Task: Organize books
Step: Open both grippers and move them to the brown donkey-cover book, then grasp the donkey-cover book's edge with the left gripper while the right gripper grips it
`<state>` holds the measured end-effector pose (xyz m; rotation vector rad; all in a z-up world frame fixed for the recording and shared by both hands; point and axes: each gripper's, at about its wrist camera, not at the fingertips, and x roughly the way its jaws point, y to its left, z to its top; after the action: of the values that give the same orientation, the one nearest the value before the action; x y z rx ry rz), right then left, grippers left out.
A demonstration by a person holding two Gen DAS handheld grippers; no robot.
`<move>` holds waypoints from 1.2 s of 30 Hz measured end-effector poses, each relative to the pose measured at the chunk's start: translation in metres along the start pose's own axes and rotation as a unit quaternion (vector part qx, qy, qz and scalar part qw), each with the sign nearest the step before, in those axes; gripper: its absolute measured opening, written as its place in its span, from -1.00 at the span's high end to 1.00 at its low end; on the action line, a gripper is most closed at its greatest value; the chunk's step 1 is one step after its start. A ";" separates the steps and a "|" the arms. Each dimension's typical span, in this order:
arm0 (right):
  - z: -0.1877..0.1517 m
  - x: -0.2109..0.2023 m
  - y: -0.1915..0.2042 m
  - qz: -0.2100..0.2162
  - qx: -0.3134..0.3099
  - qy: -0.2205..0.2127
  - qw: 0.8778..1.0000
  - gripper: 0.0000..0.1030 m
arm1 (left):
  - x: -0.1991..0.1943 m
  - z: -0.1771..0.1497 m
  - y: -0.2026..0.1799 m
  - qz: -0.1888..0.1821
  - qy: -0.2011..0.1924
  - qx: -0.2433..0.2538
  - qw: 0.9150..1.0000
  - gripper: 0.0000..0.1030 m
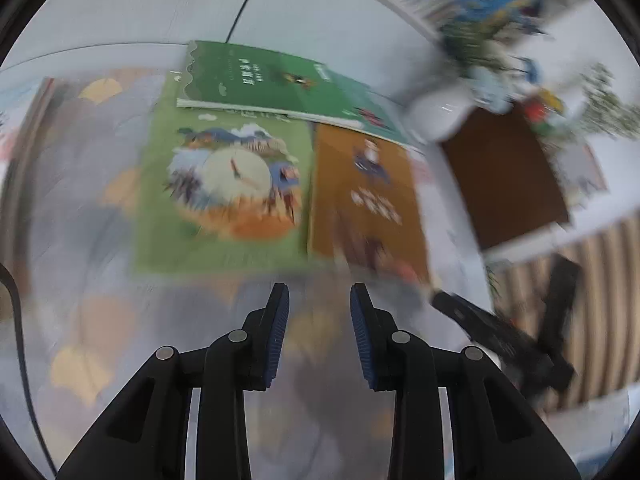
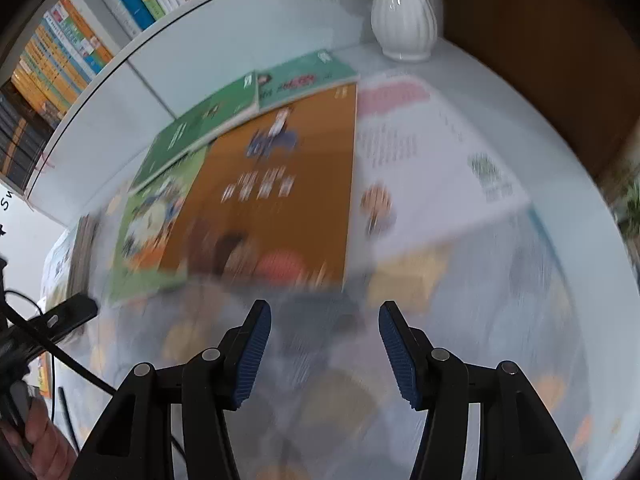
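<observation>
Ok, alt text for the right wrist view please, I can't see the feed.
The right hand-held gripper hangs open and empty above a table strewn with flat books: an orange book dead ahead overlapping a light green book, two darker green books behind. A white vase stands at the back; the picture is motion-blurred.

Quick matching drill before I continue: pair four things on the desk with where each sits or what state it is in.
1. dark green book
2. orange-brown book
3. white ribbed vase
4. right gripper

a. stands upright at the back
b. open, holding nothing
c. lies on top of the light green book
d. lies flat, nearest the right gripper

Pairs: 1-c, 2-d, 3-a, 4-b
</observation>
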<state>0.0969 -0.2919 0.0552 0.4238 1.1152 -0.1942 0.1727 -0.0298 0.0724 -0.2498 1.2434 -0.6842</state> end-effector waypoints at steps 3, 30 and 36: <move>0.021 0.015 -0.010 0.007 -0.008 0.002 1.000 -0.04 | 0.033 0.019 -0.002 -0.016 0.003 -0.063 0.998 0.44; -0.127 -0.020 -0.017 0.084 -0.166 0.114 0.976 -0.11 | 0.003 -0.210 -0.010 -0.019 0.044 -0.167 0.985 0.35; -0.136 -0.029 -0.025 0.012 -0.150 0.074 0.986 0.00 | -0.009 -0.227 -0.005 -0.010 0.006 -0.204 0.979 0.35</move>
<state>-0.0369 -0.2584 0.0255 0.1846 1.2620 0.0278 -0.0412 0.0138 0.0077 -0.5993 1.3875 -0.4418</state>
